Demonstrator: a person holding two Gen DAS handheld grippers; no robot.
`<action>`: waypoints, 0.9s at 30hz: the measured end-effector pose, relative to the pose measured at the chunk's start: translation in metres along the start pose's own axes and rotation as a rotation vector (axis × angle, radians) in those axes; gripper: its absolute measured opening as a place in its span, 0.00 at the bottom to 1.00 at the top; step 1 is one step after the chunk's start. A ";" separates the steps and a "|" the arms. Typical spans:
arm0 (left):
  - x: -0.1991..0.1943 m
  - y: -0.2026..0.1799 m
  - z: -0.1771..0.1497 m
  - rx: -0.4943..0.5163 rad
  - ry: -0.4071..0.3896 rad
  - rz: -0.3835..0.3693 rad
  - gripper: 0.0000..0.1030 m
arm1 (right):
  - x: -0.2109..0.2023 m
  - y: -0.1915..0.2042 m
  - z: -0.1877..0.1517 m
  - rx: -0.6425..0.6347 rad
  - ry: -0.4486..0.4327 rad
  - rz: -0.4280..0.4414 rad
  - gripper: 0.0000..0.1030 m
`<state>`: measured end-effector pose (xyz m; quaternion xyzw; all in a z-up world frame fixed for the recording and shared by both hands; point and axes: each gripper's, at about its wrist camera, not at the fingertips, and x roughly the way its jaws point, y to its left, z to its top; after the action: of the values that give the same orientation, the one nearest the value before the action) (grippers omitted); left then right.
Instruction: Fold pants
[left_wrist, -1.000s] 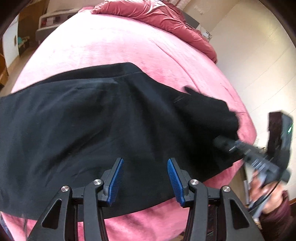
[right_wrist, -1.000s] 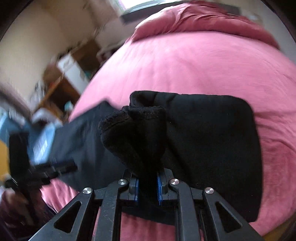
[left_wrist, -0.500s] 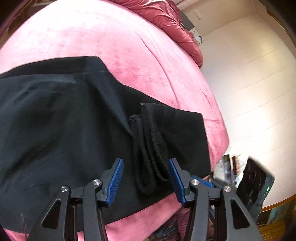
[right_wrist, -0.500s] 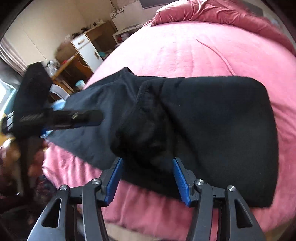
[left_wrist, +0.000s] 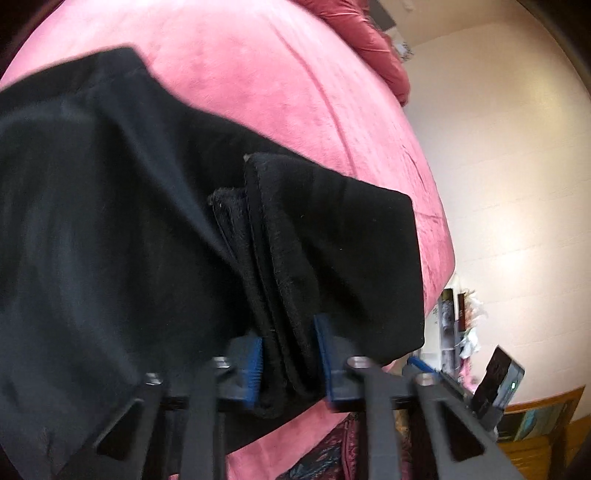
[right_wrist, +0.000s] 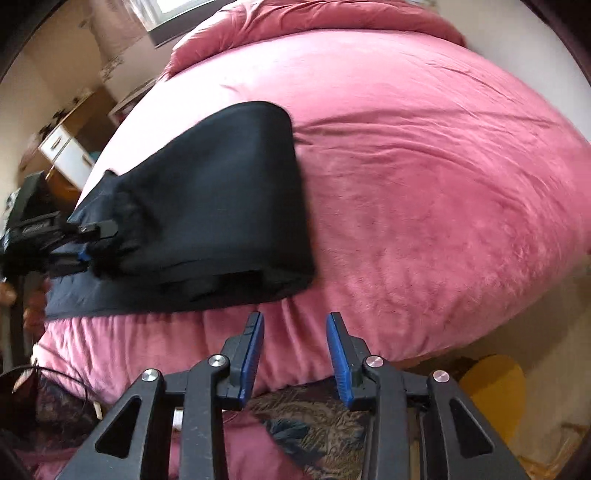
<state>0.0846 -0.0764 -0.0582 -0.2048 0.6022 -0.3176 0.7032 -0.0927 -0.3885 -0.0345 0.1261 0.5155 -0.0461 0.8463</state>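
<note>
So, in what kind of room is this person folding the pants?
Most likely a bedroom in a home. The black pants lie on a bed with a pink cover, a bunched red duvet sits at its far end, and a wooden cabinet with white drawers stands by the wall.

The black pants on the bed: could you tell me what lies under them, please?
The pink bedspread shows all around the black pants, so they rest on it. The pants hide whatever else might lie beneath.
</note>
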 end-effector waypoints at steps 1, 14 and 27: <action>-0.003 -0.003 0.001 0.010 -0.013 -0.012 0.21 | 0.004 0.002 0.003 -0.003 -0.003 -0.015 0.36; -0.059 -0.047 0.001 0.144 -0.171 -0.139 0.14 | 0.032 0.008 0.025 0.117 -0.084 -0.070 0.33; -0.015 0.011 -0.013 0.059 -0.048 0.101 0.20 | 0.053 0.014 0.019 0.003 0.059 -0.116 0.39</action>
<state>0.0735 -0.0567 -0.0571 -0.1611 0.5850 -0.2944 0.7384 -0.0489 -0.3767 -0.0709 0.0986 0.5468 -0.0919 0.8263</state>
